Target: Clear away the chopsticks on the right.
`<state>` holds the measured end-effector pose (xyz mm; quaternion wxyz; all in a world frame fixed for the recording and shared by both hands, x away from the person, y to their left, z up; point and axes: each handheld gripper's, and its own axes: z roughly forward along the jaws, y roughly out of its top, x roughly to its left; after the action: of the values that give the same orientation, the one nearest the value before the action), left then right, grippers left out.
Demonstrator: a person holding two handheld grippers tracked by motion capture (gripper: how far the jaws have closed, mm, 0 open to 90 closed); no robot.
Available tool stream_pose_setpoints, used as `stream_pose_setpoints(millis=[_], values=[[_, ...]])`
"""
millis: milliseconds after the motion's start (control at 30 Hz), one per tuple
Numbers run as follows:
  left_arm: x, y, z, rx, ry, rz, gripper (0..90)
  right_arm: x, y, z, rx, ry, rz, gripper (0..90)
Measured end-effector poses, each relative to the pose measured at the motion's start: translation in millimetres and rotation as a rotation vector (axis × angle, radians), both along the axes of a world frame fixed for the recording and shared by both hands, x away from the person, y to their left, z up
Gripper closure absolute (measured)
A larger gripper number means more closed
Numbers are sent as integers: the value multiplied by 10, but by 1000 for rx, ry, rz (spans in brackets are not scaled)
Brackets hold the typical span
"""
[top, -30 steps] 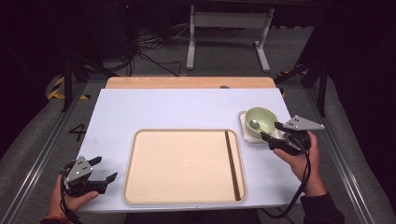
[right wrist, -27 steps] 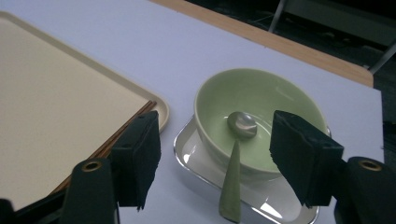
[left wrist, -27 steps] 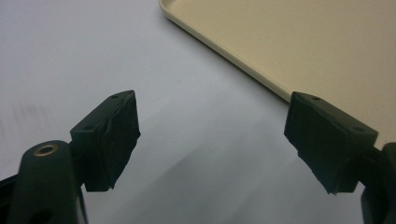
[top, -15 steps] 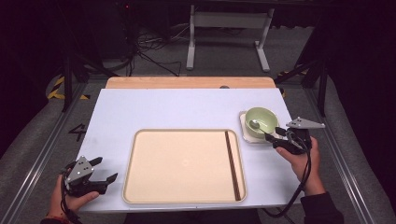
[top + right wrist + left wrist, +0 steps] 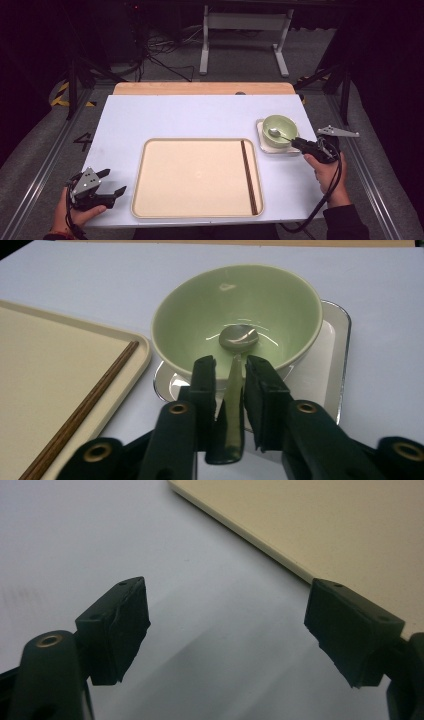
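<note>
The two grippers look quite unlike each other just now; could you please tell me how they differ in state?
The left gripper stands wide open over bare table beside the tray; the right gripper has just been closing, narrowed around the spoon handle in the green bowl. The left holds nothing; the right has the handle between its jaws. Both have black jaws.

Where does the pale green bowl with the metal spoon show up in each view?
High view: pale green bowl at right, on a silver square plate, beside the beige tray.
Left gripper view: only the tray's edge, no bowl.
Right gripper view: bowl upper centre, above the jaws.
Shared landmark: the tray.
</note>
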<state>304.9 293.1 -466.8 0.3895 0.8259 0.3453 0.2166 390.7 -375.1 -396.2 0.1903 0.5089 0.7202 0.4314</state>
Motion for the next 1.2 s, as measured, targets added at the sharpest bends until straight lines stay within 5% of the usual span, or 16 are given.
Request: stream_pose_setpoints(millis=[400, 1200], values=[[2, -3, -1, 12, -1, -3, 190, 5, -81, -18, 44, -22, -22, 826], [21, 30, 10, -11, -1, 5, 191, -52, -30, 75, 42, -175, 6, 850]])
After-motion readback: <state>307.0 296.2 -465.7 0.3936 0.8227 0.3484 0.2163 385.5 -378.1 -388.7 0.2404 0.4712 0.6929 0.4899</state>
